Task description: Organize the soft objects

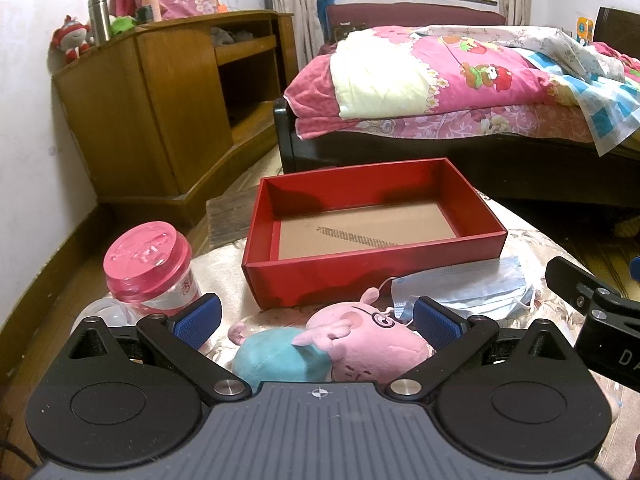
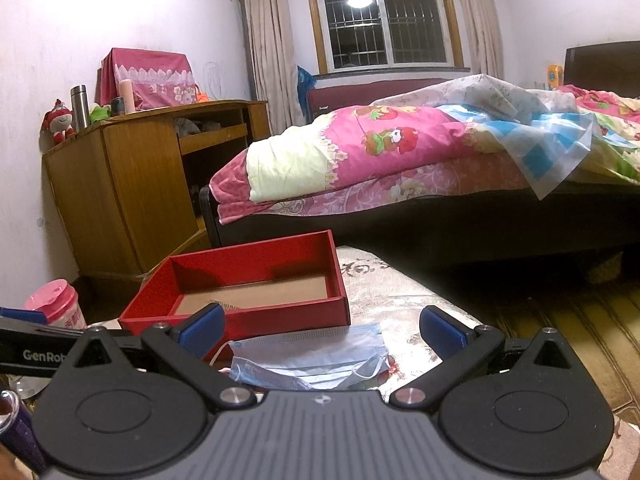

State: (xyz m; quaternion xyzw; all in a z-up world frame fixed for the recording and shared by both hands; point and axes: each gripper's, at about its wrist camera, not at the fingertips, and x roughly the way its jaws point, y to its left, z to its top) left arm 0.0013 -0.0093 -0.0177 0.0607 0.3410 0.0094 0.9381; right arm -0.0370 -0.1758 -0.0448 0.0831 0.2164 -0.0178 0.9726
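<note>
— Two pairs of tongs, both spread wide and pinching nothing. My left tongs straddle the pink pig plush, which lies on its side near the front edge of the bench, just in front of the red box.

— And the right?

— My right tongs hover over the blue face masks, which lie crumpled beside the pig, just in front of the box's near wall. I'd guess both are lined up for a grab.

— Anything in the box?

— Only its brown cardboard floor with a dark mark; no soft things yet. A pink-lidded jar stands toward the left edge.
</note>
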